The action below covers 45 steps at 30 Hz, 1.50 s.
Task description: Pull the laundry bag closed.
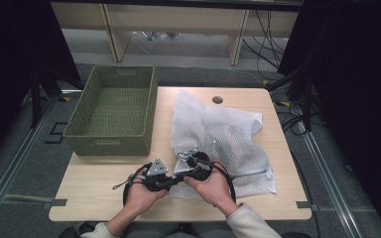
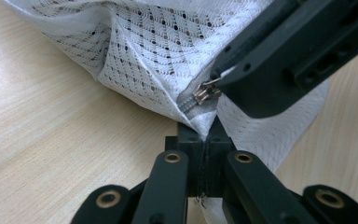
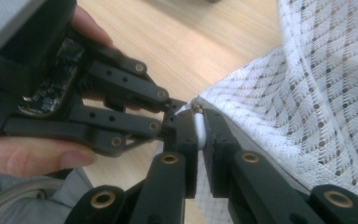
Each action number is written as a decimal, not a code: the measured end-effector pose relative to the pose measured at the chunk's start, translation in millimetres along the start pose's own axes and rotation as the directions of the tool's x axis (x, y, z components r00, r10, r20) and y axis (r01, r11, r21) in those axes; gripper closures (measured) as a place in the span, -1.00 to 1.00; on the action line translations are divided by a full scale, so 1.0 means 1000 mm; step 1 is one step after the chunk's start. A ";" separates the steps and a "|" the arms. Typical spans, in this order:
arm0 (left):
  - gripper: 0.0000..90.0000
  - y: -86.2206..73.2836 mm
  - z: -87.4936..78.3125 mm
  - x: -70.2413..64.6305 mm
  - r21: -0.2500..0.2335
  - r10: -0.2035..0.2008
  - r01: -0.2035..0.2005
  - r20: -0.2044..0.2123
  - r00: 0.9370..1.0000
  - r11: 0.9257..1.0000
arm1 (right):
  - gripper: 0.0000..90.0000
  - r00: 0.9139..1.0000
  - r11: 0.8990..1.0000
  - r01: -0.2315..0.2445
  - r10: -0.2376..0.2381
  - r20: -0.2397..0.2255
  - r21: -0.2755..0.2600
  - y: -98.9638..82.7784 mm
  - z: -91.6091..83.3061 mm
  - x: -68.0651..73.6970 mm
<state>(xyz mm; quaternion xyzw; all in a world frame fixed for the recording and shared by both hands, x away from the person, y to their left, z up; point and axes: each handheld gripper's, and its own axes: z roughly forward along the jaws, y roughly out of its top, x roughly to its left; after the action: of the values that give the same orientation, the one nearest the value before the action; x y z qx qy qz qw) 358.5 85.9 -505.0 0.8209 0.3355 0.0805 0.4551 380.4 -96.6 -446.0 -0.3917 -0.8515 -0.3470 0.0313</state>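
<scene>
A white mesh bag [image 1: 223,134] lies flat across the right half of the wooden table [image 1: 104,183]. Both grippers meet at its near left corner. In the left gripper view my left gripper [image 2: 207,140] is shut on that corner of the bag [image 2: 158,51], just below the end of the zipper. The metal zipper pull [image 2: 204,92] sits right above it, and the right gripper's jaws [image 2: 219,74] reach it from the upper right. In the right gripper view my right gripper [image 3: 199,123] is shut on the white tab of the zipper pull [image 3: 197,108], tip to tip with the left gripper [image 3: 170,114].
A green woven basket [image 1: 110,141] stands on the table's far left with nothing visible inside. A round cable hole [image 1: 218,99] lies near the far edge. Bare wood shows in front of the basket. Dark curtains and floor cables surround the table.
</scene>
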 end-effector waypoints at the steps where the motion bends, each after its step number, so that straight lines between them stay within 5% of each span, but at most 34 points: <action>1: 0.97 0.000 0.001 -0.001 -0.008 0.006 -0.006 -0.008 1.000 1.000 | 0.92 1.000 1.000 0.004 -0.004 -0.010 -0.012 0.000 0.000 -0.001; 14: 0.97 0.001 0.000 -0.002 -0.032 0.009 -0.010 -0.013 1.000 0.999 | 0.95 0.998 0.999 -0.049 0.049 0.036 0.000 -0.001 -0.003 0.002; 27: 0.97 0.002 -0.003 -0.008 -0.062 -0.026 0.027 0.006 1.000 0.998 | 0.96 0.996 0.997 -0.080 0.079 0.037 0.020 -0.004 -0.005 -0.003; 31: 0.97 0.001 -0.001 -0.007 -0.074 -0.020 0.019 -0.012 1.000 0.997 | 0.95 0.998 0.998 -0.051 0.051 0.023 0.023 -0.004 -0.005 -0.002; 32: 0.97 0.001 -0.001 -0.007 -0.071 -0.022 0.021 -0.014 1.000 0.997 | 0.96 0.997 0.997 -0.075 0.075 0.005 0.015 -0.004 -0.007 -0.002; 34: 0.97 0.002 -0.003 -0.005 -0.058 0.028 -0.029 -0.020 0.999 0.998 | 0.96 0.998 0.999 -0.051 0.051 0.023 0.009 -0.004 -0.008 -0.001; 39: 0.97 0.003 -0.004 -0.009 -0.087 0.016 -0.019 -0.034 0.999 0.996 | 0.96 0.996 0.997 -0.080 0.081 0.035 -0.019 -0.004 -0.010 -0.001; 41: 0.97 0.003 -0.003 -0.011 -0.101 -0.011 0.011 0.001 1.000 0.995 | 0.96 0.996 0.996 -0.087 0.088 0.029 -0.022 -0.005 -0.010 -0.002; 45: 0.97 0.003 -0.003 -0.011 -0.095 -0.001 0.000 -0.007 1.000 0.995 | 0.96 0.995 0.996 -0.091 0.091 0.031 -0.011 -0.004 -0.010 -0.002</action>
<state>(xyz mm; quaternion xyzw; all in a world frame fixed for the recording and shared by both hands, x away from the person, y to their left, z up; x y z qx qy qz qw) 350.0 80.1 -499.1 0.7979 0.3331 0.0993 0.4924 376.7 -106.2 -441.8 -0.4357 -0.8315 -0.3433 0.0316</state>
